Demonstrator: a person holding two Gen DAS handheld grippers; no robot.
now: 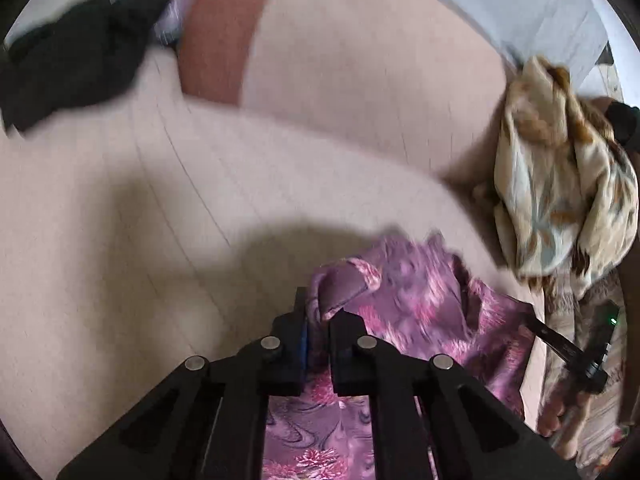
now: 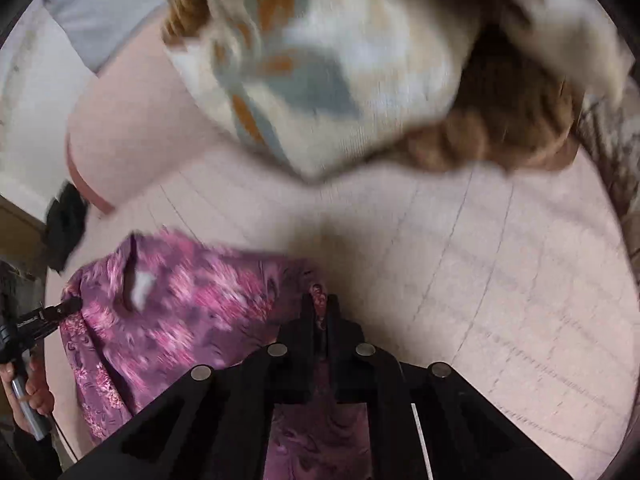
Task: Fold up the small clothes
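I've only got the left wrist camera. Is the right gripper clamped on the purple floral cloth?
Observer: Yes. The right gripper is shut on an edge of the purple floral cloth, which shows between its fingers.
Operator: Can you see my left gripper from that side?
Observer: Yes. The left gripper pinches the cloth's opposite edge, and a hand is wrapped round its handle.
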